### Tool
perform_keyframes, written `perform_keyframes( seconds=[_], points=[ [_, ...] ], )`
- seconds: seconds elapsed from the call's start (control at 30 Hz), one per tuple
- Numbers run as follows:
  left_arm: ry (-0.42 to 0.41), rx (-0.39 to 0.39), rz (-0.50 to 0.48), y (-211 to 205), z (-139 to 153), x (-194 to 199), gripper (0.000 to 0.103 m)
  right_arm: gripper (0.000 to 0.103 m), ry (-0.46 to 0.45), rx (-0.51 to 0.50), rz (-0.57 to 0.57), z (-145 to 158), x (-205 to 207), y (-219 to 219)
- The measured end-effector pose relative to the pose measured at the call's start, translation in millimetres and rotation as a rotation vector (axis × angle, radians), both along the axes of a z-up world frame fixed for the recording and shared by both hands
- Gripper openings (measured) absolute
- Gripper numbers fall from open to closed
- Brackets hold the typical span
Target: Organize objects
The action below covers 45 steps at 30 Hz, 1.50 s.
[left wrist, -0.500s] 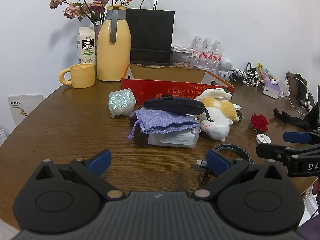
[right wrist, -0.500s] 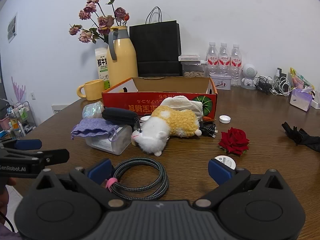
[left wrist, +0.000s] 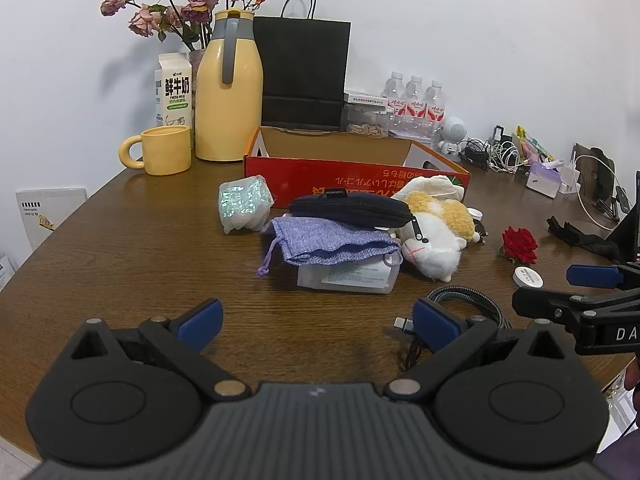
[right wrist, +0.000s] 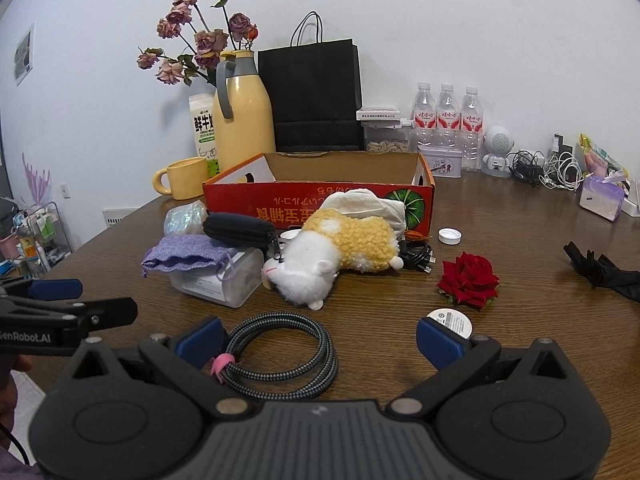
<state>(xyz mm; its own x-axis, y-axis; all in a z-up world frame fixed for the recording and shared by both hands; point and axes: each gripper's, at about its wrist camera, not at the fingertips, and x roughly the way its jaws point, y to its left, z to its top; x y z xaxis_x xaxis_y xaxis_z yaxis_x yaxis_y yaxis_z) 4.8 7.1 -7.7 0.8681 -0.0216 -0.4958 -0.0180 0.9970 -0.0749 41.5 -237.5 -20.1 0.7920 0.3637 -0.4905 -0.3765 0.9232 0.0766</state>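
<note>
Both claws spread wide, nothing held: left gripper [left wrist: 316,320] over bare grainy wood table [left wrist: 120,264], right gripper [right wrist: 318,338] w/ coiled braided cable [right wrist: 280,354] lying between its blue pads. Fuzzy plush toy [right wrist: 336,254], knit lilac pouch [left wrist: 332,242] atop frosted plastic box [left wrist: 348,278], black zip case [left wrist: 352,208], velvety red rose [right wrist: 468,280] clustered just in front of open red cardboard box [right wrist: 320,200].

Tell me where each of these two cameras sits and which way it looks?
Left wrist: on the left gripper, looking forward and slightly down over its open blue fingers at the purple pouch; the right gripper shows at the right.
Right wrist: on the right gripper, open above the coiled cable; the left gripper shows at the left.
Shared: red box, plush toy.
</note>
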Motion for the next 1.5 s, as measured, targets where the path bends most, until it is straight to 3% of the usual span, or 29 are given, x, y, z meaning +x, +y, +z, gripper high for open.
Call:
perform_keyframes(
  seconds=[1.5],
  points=[
    [-0.005, -0.010, 0.005, 1.9, -0.2, -2.0, 0.103, 0.103, 0.005, -0.004, 0.001, -2.1, -1.2, 6.4]
  ],
)
